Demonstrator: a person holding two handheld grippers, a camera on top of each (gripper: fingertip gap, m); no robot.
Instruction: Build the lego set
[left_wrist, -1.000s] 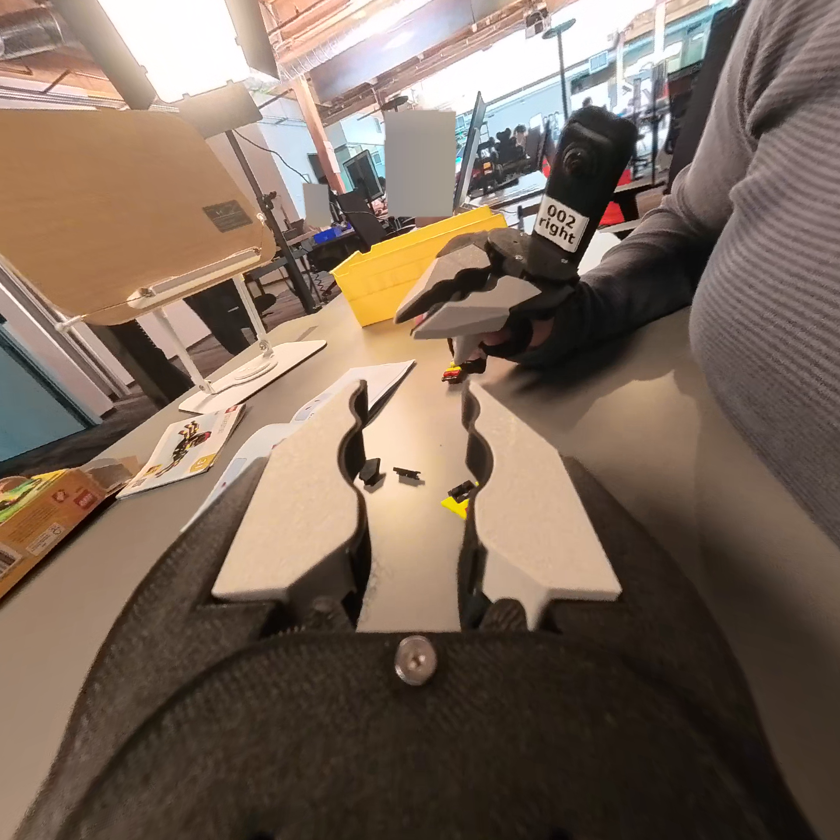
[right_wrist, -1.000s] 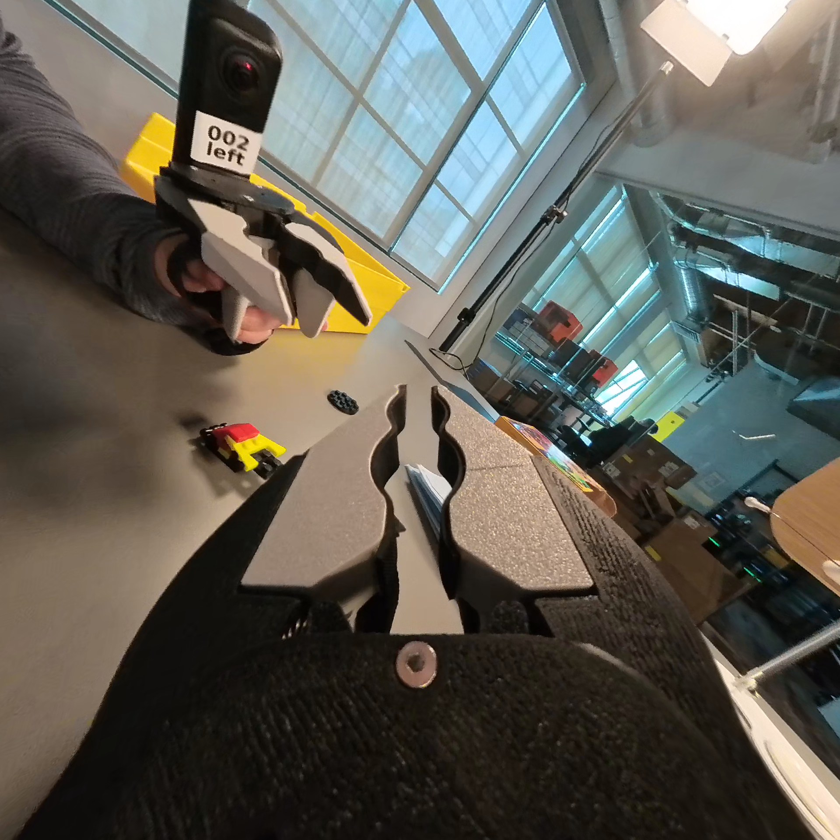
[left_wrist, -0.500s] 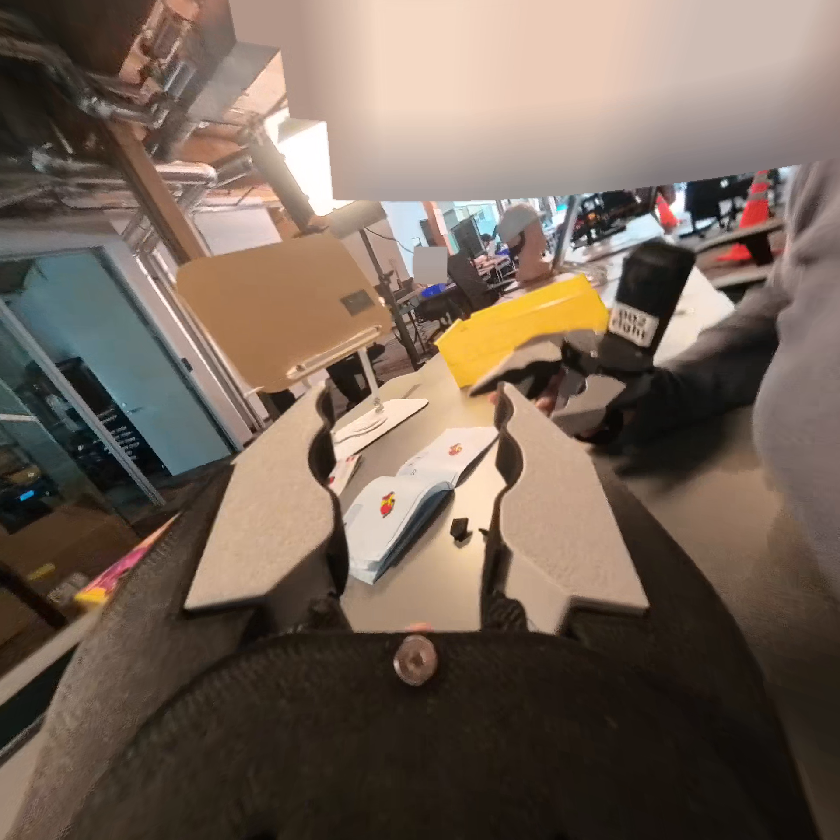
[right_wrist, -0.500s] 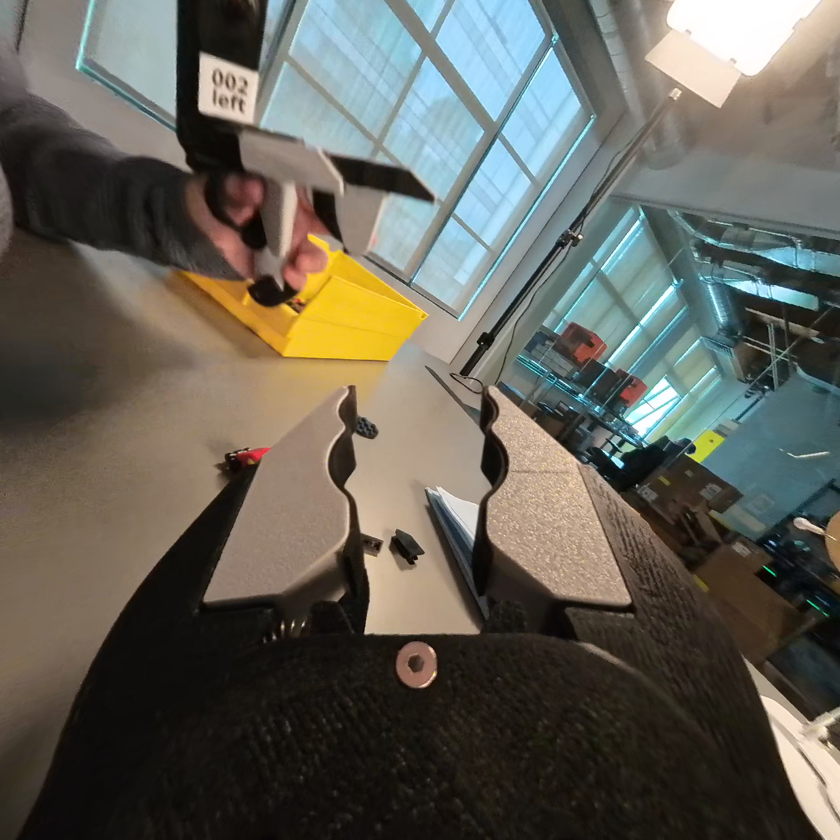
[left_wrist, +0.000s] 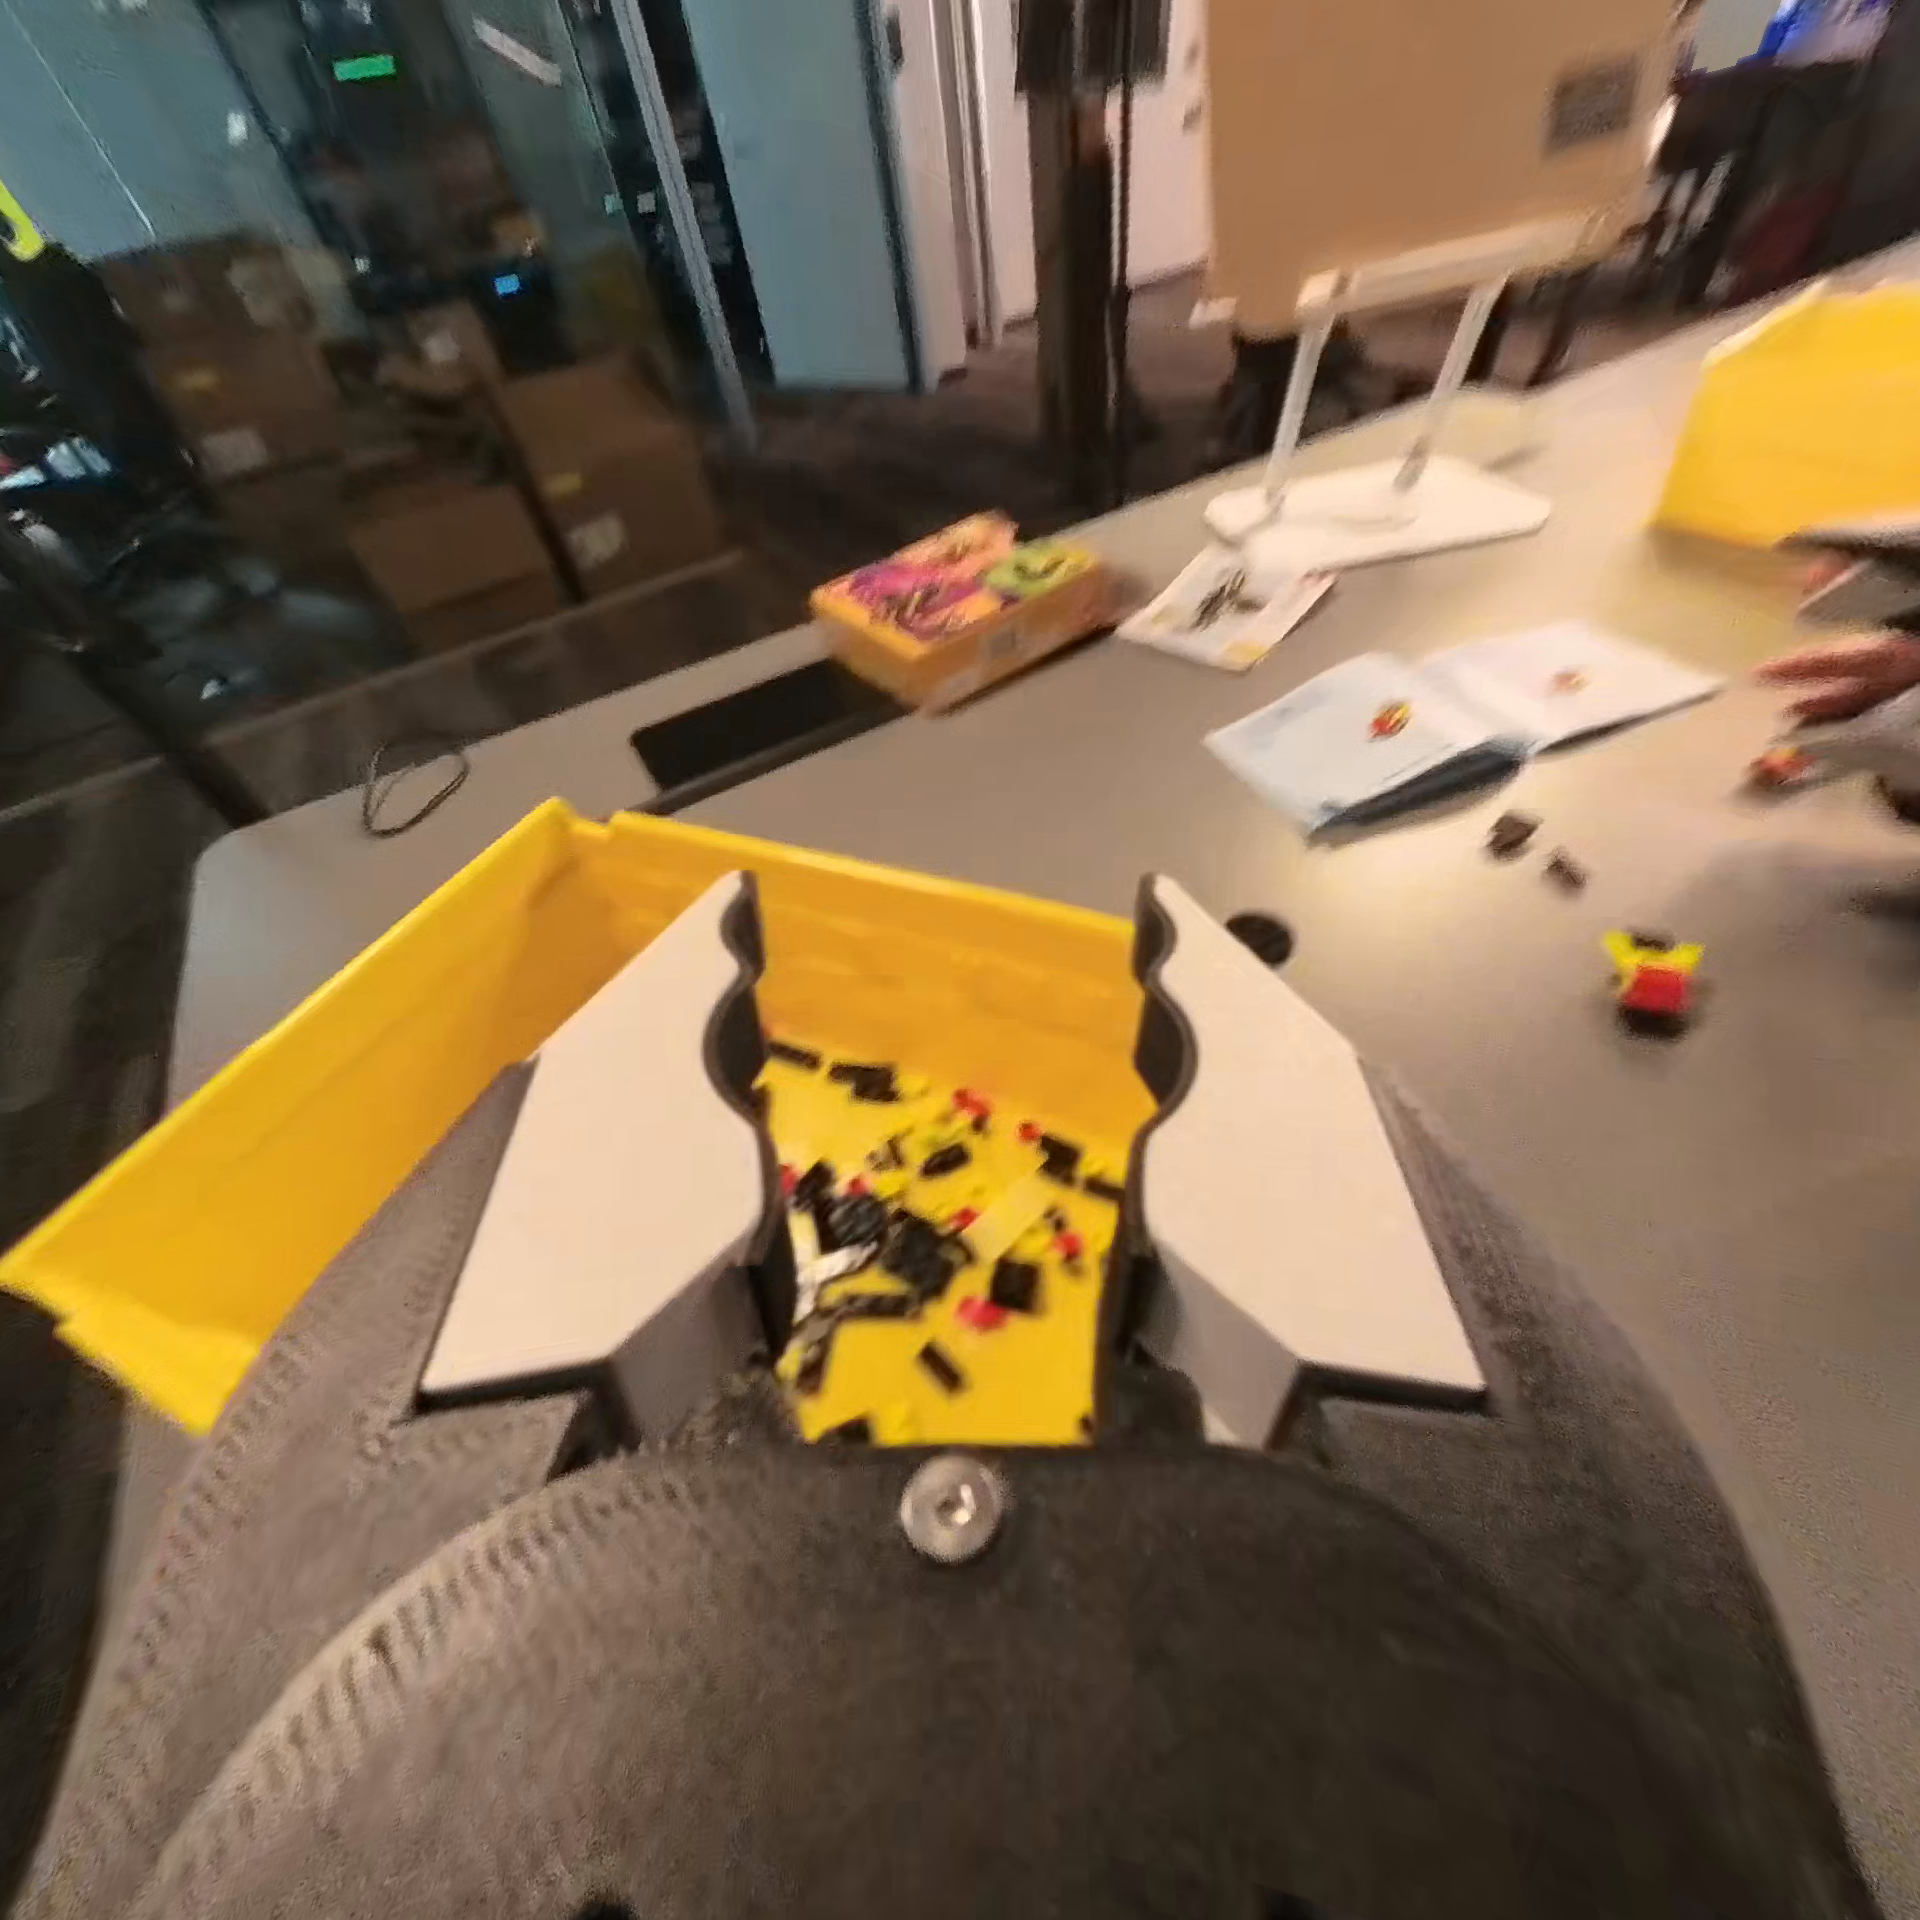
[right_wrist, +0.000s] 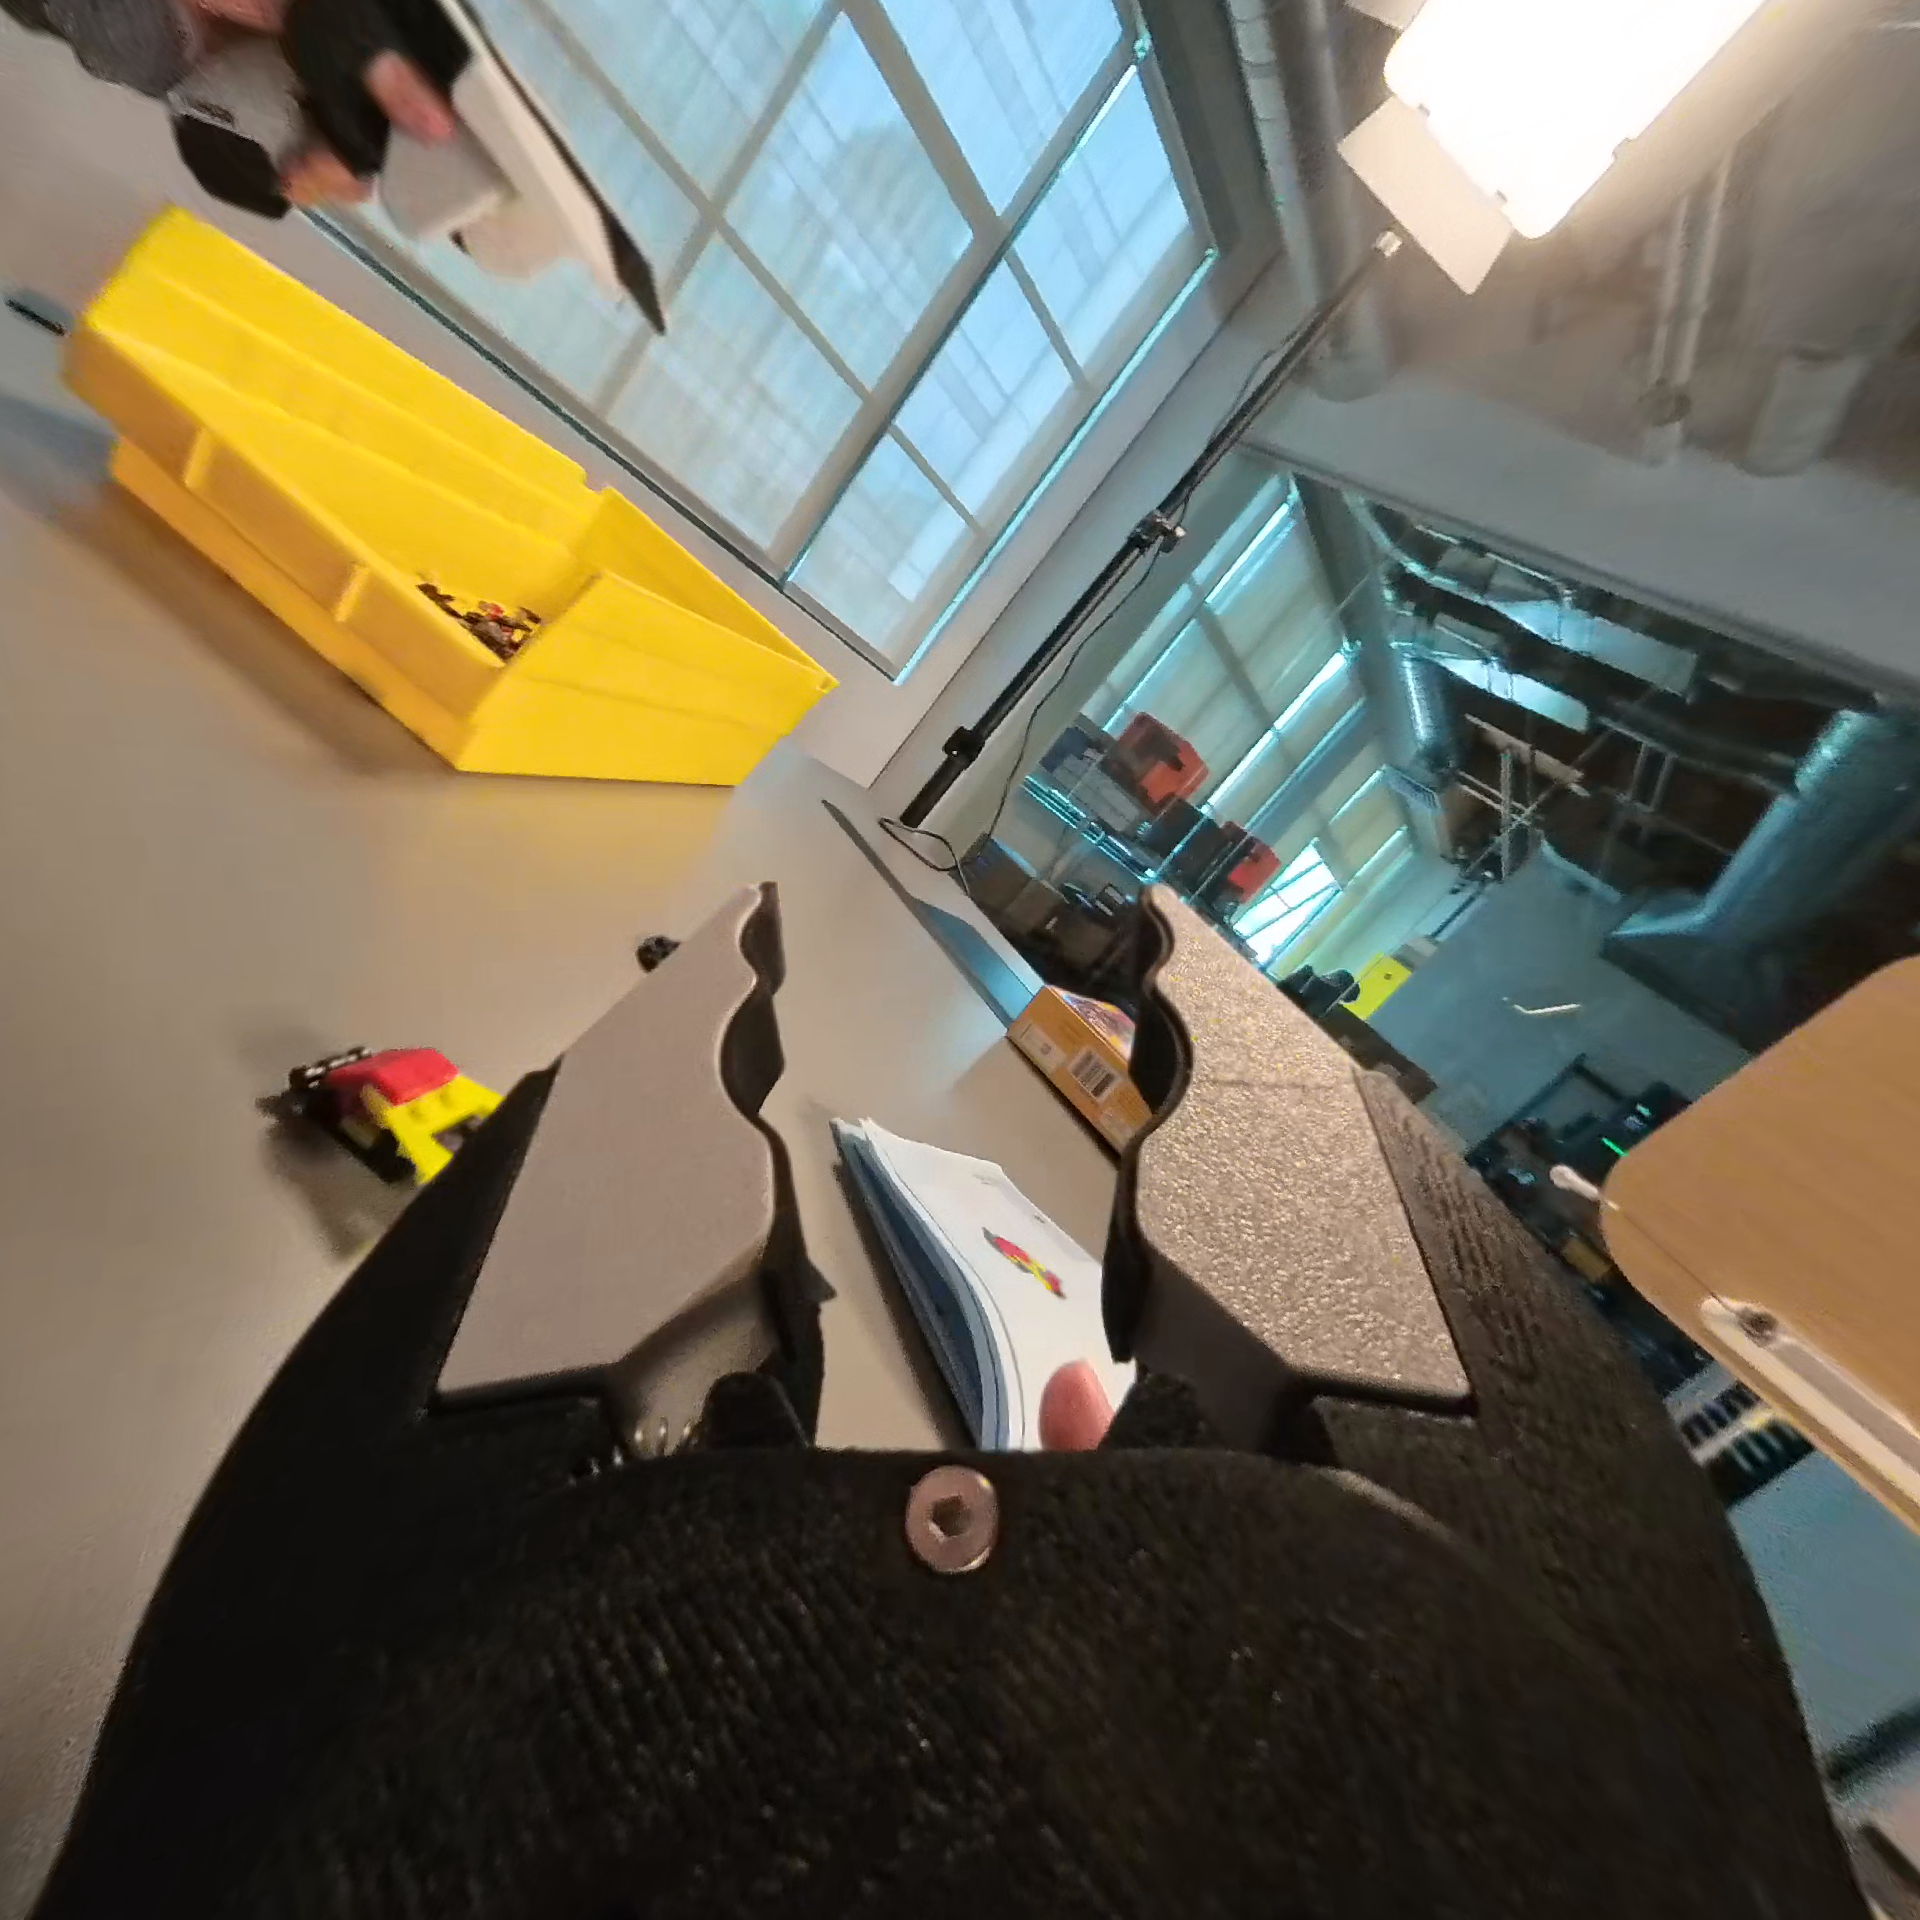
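Overhead, the left hand-held gripper (left_wrist: 943, 940) hung wide and empty above the yellow bin (left_wrist: 312, 1049) of loose lego pieces (left_wrist: 914, 1205).
The right hand-held gripper (right_wrist: 961, 935) gaped empty too, beside the small red-and-yellow model (right_wrist: 390, 1101) on the surface (right_wrist: 208, 883).

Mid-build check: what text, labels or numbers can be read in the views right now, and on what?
Colourful box: print and a barcode, too small to read.
Open booklet: only pictures show; any print is too small.
Leaflet: blurred, unreadable.
Dark plate on the wooden stand: blurred.
Labels on the cardboard boxes behind the glass: blurred.
Nothing can be quoted.
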